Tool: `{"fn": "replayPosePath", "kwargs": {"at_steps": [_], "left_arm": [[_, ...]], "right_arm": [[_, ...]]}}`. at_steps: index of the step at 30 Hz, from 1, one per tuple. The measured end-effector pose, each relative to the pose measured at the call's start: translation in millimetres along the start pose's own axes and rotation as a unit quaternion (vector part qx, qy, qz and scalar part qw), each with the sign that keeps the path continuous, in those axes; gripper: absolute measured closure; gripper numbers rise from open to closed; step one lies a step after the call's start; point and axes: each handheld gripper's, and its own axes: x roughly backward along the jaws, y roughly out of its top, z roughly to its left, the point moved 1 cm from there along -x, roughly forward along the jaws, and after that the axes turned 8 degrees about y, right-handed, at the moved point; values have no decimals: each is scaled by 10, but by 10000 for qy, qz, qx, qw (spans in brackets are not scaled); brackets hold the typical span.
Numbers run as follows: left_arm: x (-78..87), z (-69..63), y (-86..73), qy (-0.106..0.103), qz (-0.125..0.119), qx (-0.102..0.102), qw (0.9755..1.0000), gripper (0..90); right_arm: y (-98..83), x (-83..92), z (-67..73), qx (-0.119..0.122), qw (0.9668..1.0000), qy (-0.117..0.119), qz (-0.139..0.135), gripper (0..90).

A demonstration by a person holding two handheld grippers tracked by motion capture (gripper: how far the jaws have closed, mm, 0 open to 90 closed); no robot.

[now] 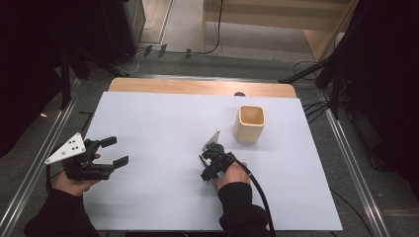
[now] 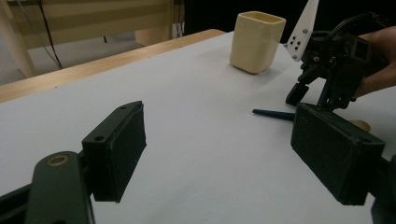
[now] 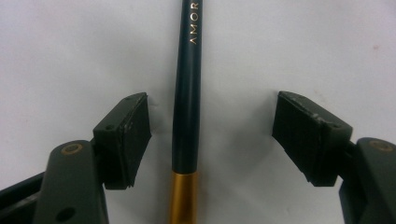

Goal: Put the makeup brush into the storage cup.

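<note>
Dark green brush (image 3: 187,93) with gold band, cream cup (image 1: 249,123), white table (image 1: 158,128).

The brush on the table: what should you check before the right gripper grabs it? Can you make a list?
1. Brush lies between the right gripper jaws: ok.
2. Jaws open, pads clear of the handle: ok.
3. Brush centred in the gap: not ok, it sits nearer one pad.
4. Cup stands upright, apart from the brush: ok.
5. Left gripper held away at the table's side, open: ok.
6. Bristle end free: cannot tell.
</note>
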Motion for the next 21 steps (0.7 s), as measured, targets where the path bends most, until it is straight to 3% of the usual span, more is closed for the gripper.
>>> {"fn": "replayPosePath", "kwargs": {"at_steps": [8, 12, 14, 16, 21], "left_arm": [[4, 2, 1, 8, -13, 10, 10000, 183], [1, -2, 4, 8, -37, -2, 10000, 183], [1, 0, 2, 17, -17, -2, 10000, 183], [2, 2, 2, 19, -35, 8, 10000, 183], [1, 2, 2, 21, -9, 14, 10000, 183]], "right_arm": [[-71, -11, 33, -93, 9999, -123, 63, 240], [-81, -7, 19, -41, 10000, -75, 39, 267], [-86, 7, 14, -43, 10000, -64, 57, 348], [-95, 41, 14, 0, 9999, -40, 97, 484], [-126, 60, 12, 126, 9998, 17, 125, 627]]}}
